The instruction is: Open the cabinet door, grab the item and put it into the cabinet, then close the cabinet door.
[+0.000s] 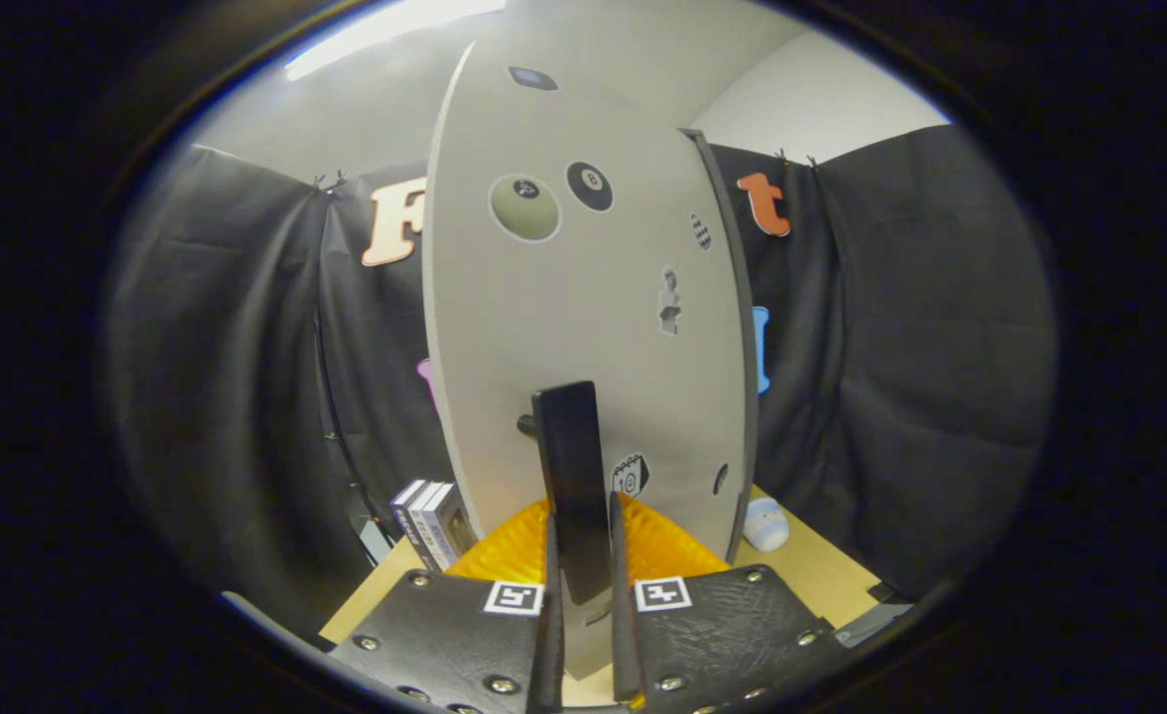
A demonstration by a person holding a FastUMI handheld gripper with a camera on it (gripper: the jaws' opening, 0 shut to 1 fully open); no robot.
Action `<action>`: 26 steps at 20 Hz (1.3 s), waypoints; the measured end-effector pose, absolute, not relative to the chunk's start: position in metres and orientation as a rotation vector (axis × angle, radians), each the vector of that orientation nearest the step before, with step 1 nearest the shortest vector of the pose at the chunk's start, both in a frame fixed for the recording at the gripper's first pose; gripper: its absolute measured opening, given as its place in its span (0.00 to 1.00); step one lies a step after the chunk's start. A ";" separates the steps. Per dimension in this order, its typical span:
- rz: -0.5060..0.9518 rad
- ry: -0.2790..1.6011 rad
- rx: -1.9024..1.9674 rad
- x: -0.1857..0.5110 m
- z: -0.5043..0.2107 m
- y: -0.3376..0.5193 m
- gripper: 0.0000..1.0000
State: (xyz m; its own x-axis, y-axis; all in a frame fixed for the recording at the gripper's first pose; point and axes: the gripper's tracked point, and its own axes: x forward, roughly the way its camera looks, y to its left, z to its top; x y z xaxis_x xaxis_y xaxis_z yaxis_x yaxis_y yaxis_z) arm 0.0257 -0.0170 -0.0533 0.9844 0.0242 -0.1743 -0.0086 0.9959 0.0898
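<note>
The pale grey cabinet door point(583, 297), dotted with small stickers, stands upright right in front of me. Its black bar handle point(571, 466) runs vertically and sits between my fingers. My gripper point(583, 580) is shut on that handle, one finger pressing on each side. An orange ribbed item point(667, 550) lies low at the foot of the door, just beyond my fingertips and partly hidden by them. The dark edge of the cabinet point(737, 347) runs along the door's right side. The cabinet's inside is hidden.
A few small boxes or books point(429, 521) stand on the wooden table point(821, 570) left of the door. A small pale blue and white soft toy point(766, 524) lies to the door's right. Black cloth walls close in on both sides.
</note>
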 end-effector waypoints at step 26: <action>-0.123 0.136 0.083 -0.018 -0.041 -0.257 0.10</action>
State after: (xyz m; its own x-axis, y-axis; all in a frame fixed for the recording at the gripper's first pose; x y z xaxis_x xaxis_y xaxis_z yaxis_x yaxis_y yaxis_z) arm -0.0181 -0.2572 -0.0410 0.9833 -0.1162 -0.1403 0.1275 0.9890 0.0744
